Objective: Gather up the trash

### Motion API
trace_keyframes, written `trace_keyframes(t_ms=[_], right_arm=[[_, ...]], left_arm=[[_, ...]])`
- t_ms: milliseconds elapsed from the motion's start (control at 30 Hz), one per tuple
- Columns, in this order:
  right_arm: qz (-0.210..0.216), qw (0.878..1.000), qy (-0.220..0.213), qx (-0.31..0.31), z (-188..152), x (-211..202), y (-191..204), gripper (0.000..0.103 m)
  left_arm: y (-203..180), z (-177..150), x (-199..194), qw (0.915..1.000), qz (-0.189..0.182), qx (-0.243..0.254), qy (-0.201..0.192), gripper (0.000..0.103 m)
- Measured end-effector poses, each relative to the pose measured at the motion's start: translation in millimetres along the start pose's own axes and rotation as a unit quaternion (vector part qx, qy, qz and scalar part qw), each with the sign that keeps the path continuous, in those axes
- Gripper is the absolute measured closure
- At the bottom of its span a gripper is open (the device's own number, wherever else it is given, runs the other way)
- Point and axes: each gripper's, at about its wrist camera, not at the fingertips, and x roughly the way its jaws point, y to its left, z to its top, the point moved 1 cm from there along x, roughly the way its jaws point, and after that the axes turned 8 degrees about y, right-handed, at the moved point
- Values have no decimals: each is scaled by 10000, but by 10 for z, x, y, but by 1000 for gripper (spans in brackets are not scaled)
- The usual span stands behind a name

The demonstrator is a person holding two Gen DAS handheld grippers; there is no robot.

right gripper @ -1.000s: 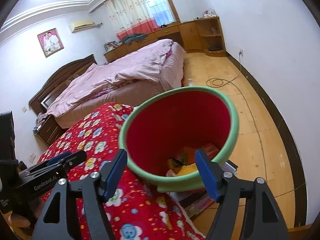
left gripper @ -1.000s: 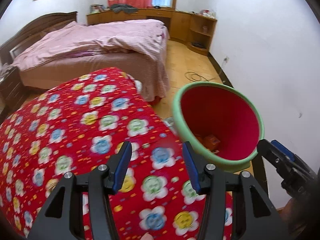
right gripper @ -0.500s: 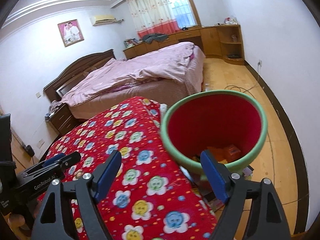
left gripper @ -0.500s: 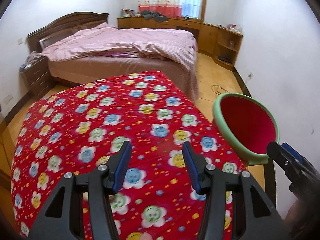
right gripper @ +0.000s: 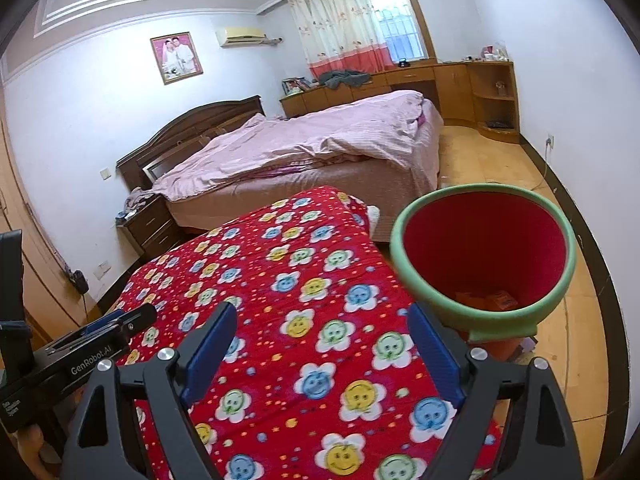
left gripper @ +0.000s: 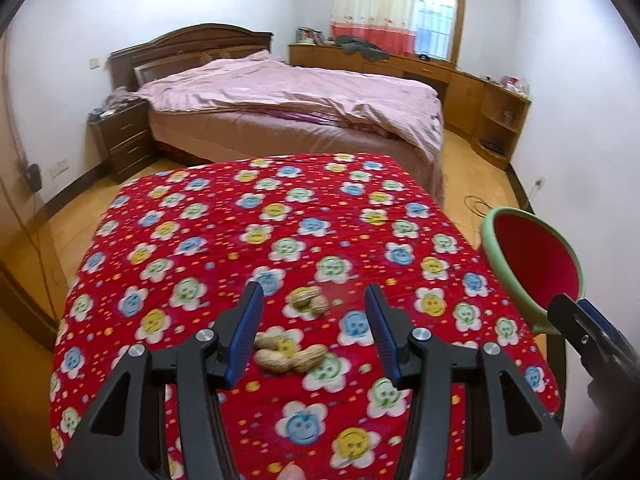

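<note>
Several peanuts in their shells lie on the red flower-patterned blanket point(left gripper: 248, 240): one cluster point(left gripper: 308, 301) ahead of my left gripper point(left gripper: 314, 328) and another cluster point(left gripper: 290, 354) between its open fingers. A red bin with a green rim point(right gripper: 484, 264) stands past the blanket's right edge, with orange and red wrappers point(right gripper: 486, 300) at its bottom; it also shows in the left wrist view point(left gripper: 536, 268). My right gripper point(right gripper: 320, 356) is open and empty above the blanket, left of the bin.
A bed with a pink cover point(left gripper: 296, 108) stands beyond the blanket. A dark nightstand point(left gripper: 120, 140) is at its left. Wooden cabinets and shelves point(right gripper: 472, 84) run along the far wall. A cable point(left gripper: 476, 204) lies on the wooden floor by the right wall.
Both grippers pulled back and to the left, away from the bin. The peanuts came into the left wrist view between the left fingers. Both grippers stayed open.
</note>
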Motion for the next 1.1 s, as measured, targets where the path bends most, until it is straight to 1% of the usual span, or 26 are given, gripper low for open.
trace_keyframes(t_ms=[267, 600, 767, 1100], right_arm=[[91, 9998, -13, -157, -149, -10, 191, 14], [143, 9994, -25, -306, -247, 3, 364, 14], [142, 9993, -14, -332, -256, 8, 389, 13], [141, 9994, 6, -324, -264, 26, 396, 13]], left_arm=[[280, -147, -112, 9991, 263, -299, -156, 50], [465, -241, -144, 9975, 483, -468, -237, 50], [515, -247, -133, 9969, 512, -547, -228, 50], [512, -243, -113, 9968, 541, -548, -229, 50]])
